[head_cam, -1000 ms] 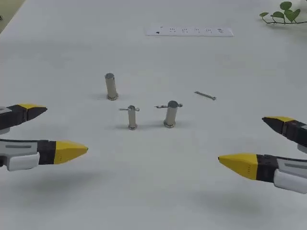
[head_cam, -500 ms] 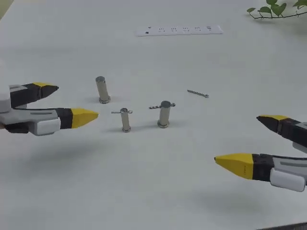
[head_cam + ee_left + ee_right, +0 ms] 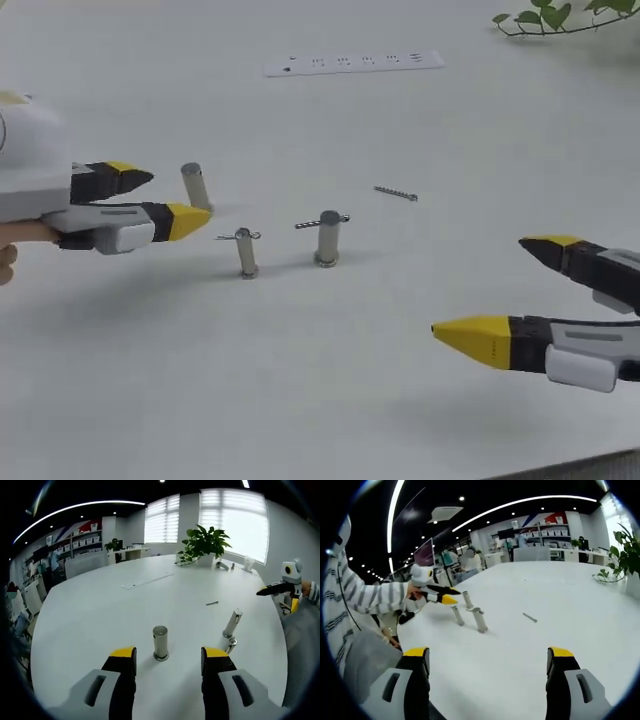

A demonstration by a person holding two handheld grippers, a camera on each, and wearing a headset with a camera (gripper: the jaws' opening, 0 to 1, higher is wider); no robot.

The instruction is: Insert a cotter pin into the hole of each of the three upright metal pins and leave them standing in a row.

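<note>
Steel, upright, not yet fitted: bare pin (image 3: 193,184) at the back left of the white surface (image 3: 330,400), now just ahead of the left gripper (image 3: 179,198), moved in from the edge within the past second, jaws wide open and empty. Just beside, thin pin (image 3: 246,252) and thick pin (image 3: 327,238), each carrying a cotter. Loose cotter pin (image 3: 396,193) further right. Right gripper (image 3: 478,286) near, jaws wide apart, holding nothing. Last insertion seemingly next.

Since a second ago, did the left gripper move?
Yes. The left gripper has gone up and right, toward the bare metal pin; its open jaws are now close beside that pin.
</note>
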